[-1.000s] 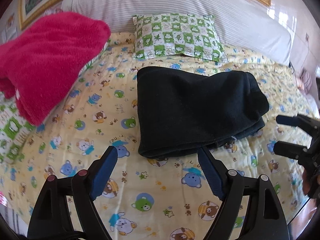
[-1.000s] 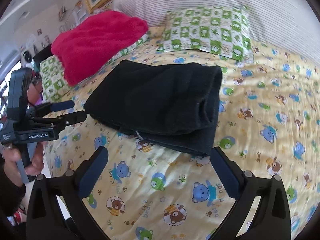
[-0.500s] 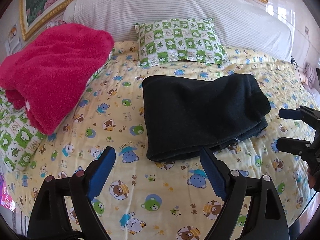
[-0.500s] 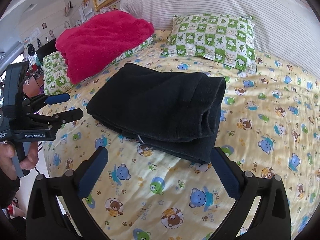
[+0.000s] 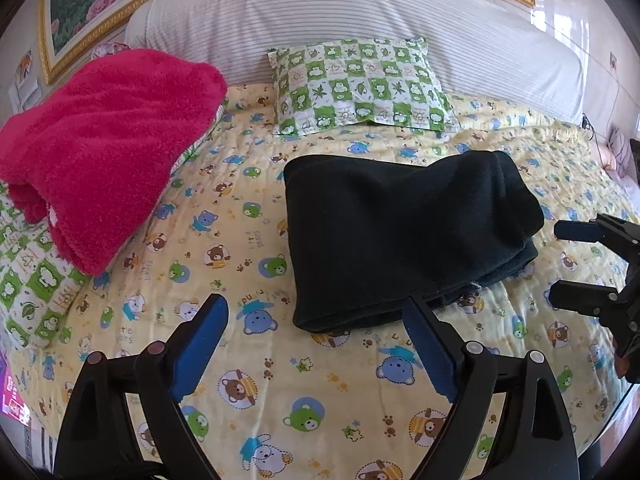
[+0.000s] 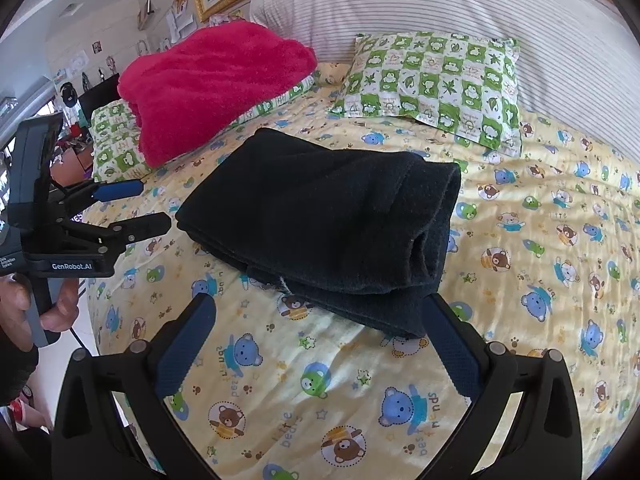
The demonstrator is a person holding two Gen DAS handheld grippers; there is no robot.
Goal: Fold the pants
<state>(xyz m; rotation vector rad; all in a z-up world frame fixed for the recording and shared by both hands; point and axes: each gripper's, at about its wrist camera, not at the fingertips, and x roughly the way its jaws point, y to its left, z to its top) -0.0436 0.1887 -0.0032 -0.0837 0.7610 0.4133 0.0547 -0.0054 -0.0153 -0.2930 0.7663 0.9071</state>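
Nearest me, at the bottom of the left wrist view, my left tool (image 5: 312,330) stands spread wide with nothing between its blue pads. In the right wrist view, my right tool (image 6: 316,330) is likewise wide apart and holds nothing. Both hang above the bear-print bed sheet (image 5: 320,400), short of the cloth.

Just past the pads, at frame centre, the black pants (image 5: 400,236) lie on the bed as a thick folded bundle, layers stacked, with a rolled fold on the right side (image 6: 432,236). I judge the folding essentially finished; what remains, if anything, is squaring the loose lower edge, which calls for a light pinch at a corner.

Farther off sit the red fleece blanket (image 5: 104,148) at upper left and the green checked pillow (image 5: 360,88) at top centre. I see no containers.
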